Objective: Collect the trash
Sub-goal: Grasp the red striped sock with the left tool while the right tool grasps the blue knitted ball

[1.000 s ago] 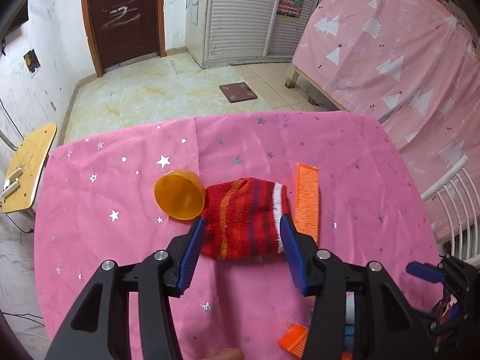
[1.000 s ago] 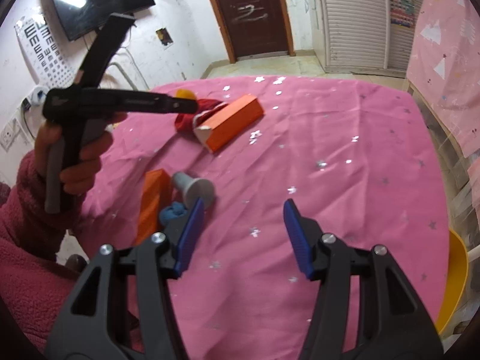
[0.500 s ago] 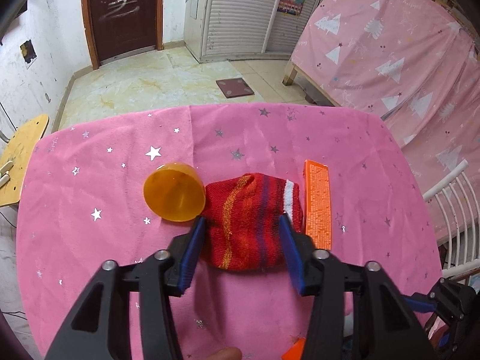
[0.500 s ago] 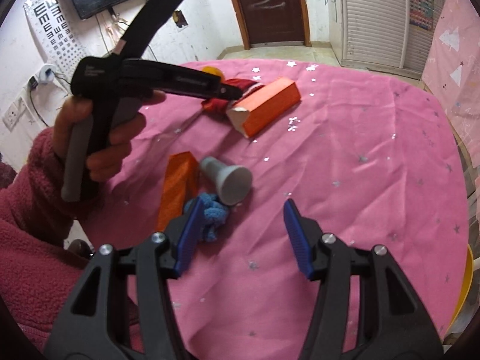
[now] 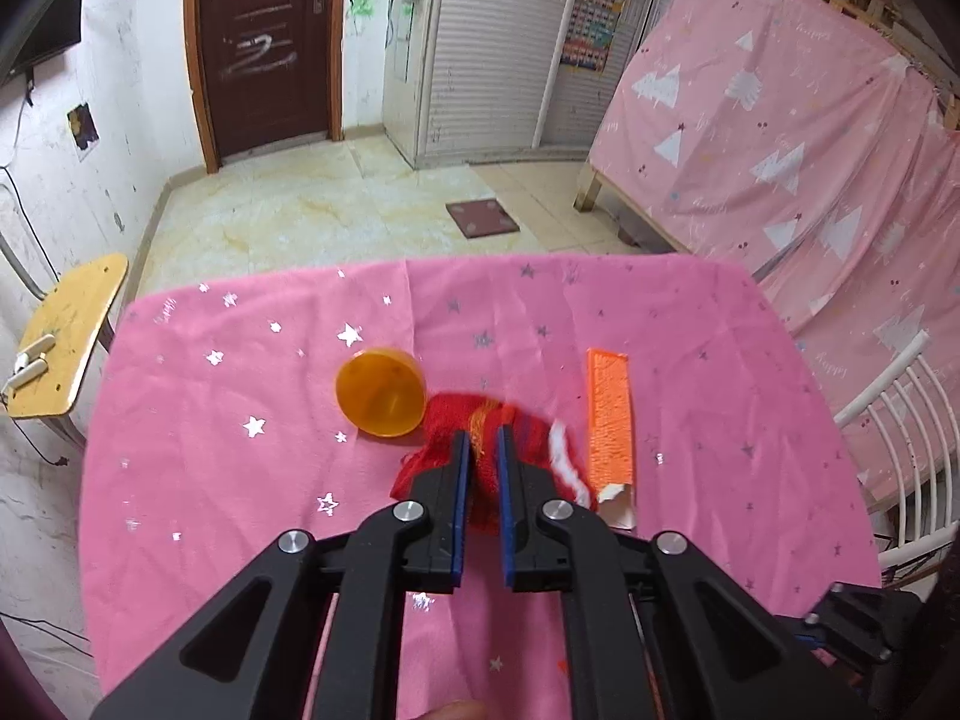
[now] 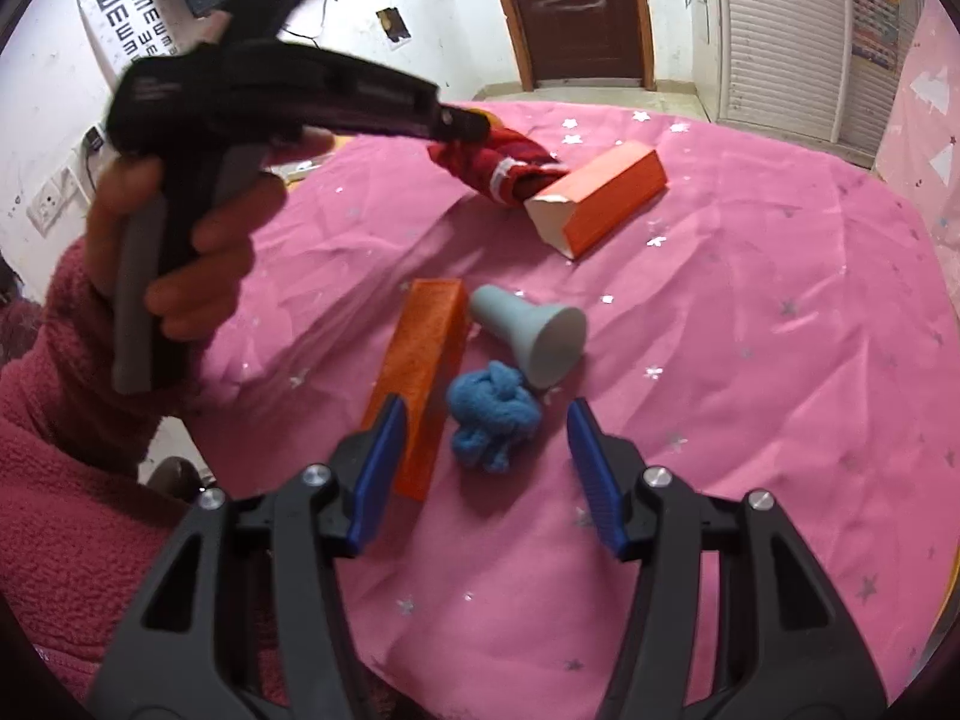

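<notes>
On the pink star-patterned tablecloth, my left gripper is shut on a red striped sock, which is bunched up between the pads. The right wrist view shows the same gripper with the sock hanging from its tip and raised slightly off the cloth. An orange cup lies on its side to the sock's left, and an orange carton lies to its right. My right gripper stands open just above a blue cloth wad, without touching it.
A second orange carton and a grey cone-shaped piece lie beside the blue wad. A hand in a pink fleece sleeve holds the left gripper. Around the table stand a yellow stool, a white chair and a pink-covered bed.
The left jaws have closed from wide around the sock to pinching it, and the sock has bunched and lifted. The right gripper has moved over to the blue wad, its jaws unchanged.
</notes>
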Available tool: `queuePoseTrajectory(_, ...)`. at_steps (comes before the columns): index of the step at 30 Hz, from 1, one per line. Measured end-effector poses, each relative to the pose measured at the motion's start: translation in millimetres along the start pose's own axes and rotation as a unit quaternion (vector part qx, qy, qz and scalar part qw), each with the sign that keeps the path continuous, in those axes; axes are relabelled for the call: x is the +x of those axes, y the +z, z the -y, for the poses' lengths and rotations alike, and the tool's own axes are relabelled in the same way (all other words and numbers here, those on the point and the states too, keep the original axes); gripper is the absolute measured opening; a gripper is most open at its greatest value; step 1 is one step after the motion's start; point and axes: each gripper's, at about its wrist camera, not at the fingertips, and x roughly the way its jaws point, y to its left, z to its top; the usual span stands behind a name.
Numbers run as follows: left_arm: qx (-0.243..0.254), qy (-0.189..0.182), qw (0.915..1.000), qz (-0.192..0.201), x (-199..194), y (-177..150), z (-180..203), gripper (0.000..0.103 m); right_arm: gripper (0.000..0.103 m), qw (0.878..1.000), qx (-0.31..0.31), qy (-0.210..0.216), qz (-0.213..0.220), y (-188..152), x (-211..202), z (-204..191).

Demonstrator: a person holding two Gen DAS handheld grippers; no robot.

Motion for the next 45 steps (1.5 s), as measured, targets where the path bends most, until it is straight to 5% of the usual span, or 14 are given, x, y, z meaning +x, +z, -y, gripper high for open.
queuePoseTrajectory(4,0.006,0.003,0.9998,0.019,-18,2,6,0.001,0.052,1.0,-0.003,0.006,0.003,0,0,-2)
queuePoseTrajectory(7,0.015,0.003,0.9995,0.026,-27,3,10,0.001,0.041,0.999,0.007,0.032,0.003,0,1,2)
queuePoseTrajectory(13,0.021,0.003,0.9997,-0.012,-15,4,10,0.004,0.04,0.999,0.03,0.037,0.01,1,-1,15)
queuePoseTrajectory(16,0.024,0.007,0.9992,-0.032,-1,2,9,0.03,0.04,0.999,0.029,0.029,0.011,1,0,16)
queuePoseTrajectory(17,0.023,0.007,0.999,-0.038,3,0,9,0.046,0.04,0.999,0.026,0.027,0.012,0,0,16)
queuePoseTrajectory(19,0.025,0.009,0.9985,-0.047,11,-1,10,0.054,0.04,1.0,0.019,0.019,0.012,2,1,14)
queuePoseTrajectory(31,0.044,0.026,0.9957,-0.077,41,-13,9,0.054,0.028,1.0,-0.003,-0.003,0.009,0,13,5)
queuePoseTrajectory(38,0.078,0.049,0.9939,-0.06,33,-22,22,0.016,0.028,1.0,0.013,-0.003,0.019,-2,5,12)
queuePoseTrajectory(45,0.072,0.07,0.9944,-0.033,11,-16,23,0.014,0.028,0.999,0.029,-0.015,0.036,-3,-6,24)
